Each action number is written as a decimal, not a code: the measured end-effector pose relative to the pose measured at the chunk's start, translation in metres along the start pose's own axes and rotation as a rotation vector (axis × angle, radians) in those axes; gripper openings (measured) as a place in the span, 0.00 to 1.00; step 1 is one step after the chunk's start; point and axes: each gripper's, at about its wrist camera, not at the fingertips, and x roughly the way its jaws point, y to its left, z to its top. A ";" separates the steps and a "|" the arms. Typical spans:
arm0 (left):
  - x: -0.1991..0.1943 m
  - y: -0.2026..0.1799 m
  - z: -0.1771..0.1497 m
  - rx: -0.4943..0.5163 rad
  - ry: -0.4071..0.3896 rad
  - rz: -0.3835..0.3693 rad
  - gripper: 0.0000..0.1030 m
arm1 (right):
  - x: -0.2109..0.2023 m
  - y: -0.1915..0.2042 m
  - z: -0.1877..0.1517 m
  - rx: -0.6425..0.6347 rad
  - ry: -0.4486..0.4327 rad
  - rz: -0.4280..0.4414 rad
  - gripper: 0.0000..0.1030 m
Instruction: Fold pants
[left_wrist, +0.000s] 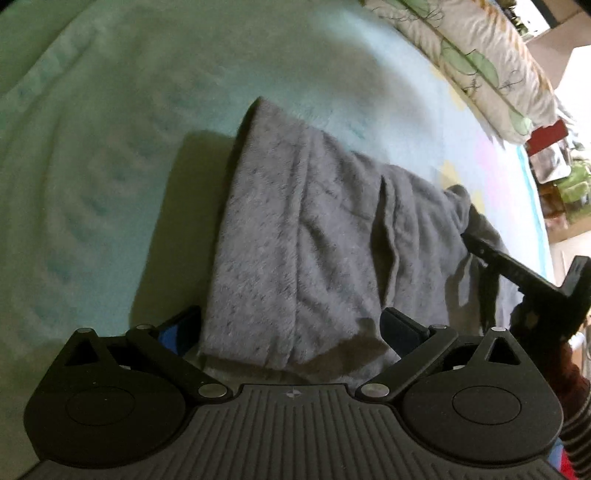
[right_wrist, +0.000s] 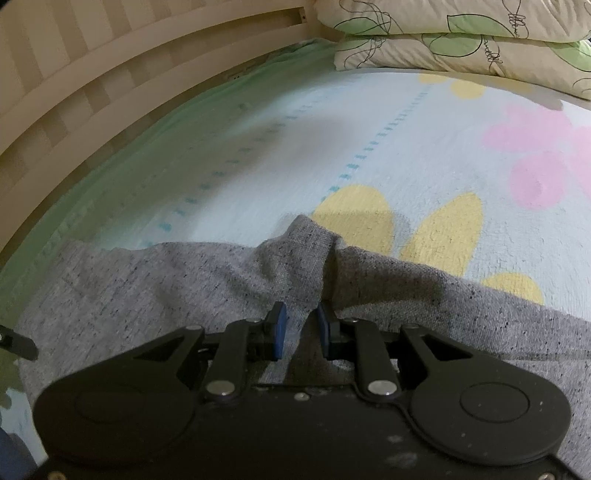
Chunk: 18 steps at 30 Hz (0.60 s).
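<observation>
Grey flecked pants (left_wrist: 295, 221) lie folded lengthwise on the bed, with an upper layer whose end reaches down between the fingers of my left gripper (left_wrist: 291, 321). That gripper stands wide open, its pads clear of the cloth on both sides. My right gripper (left_wrist: 469, 240) comes in from the right onto the far edge of the pants, where the cloth bunches up. In the right wrist view the pants (right_wrist: 147, 295) pucker into a raised ridge that runs into my right gripper (right_wrist: 301, 321), whose blue pads (right_wrist: 281, 328) stand close together, shut on that pinch.
A pale sheet (left_wrist: 110, 147) with yellow and pink flowers (right_wrist: 436, 232) covers the bed. Stacked leaf-print pillows (right_wrist: 461, 37) lie at the far side. A slatted wooden rail (right_wrist: 74, 74) borders the bed on the left. A striped sleeve (left_wrist: 576, 435) shows at the right edge.
</observation>
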 end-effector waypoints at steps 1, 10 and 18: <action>0.001 0.000 0.002 -0.006 -0.007 -0.007 0.99 | 0.000 0.000 0.001 0.001 0.001 0.001 0.20; 0.024 -0.030 0.014 0.089 -0.066 -0.012 0.99 | 0.003 -0.005 0.003 0.016 -0.011 0.021 0.21; 0.012 -0.035 0.006 0.089 -0.121 0.081 0.40 | 0.002 -0.008 0.009 0.039 -0.019 0.037 0.21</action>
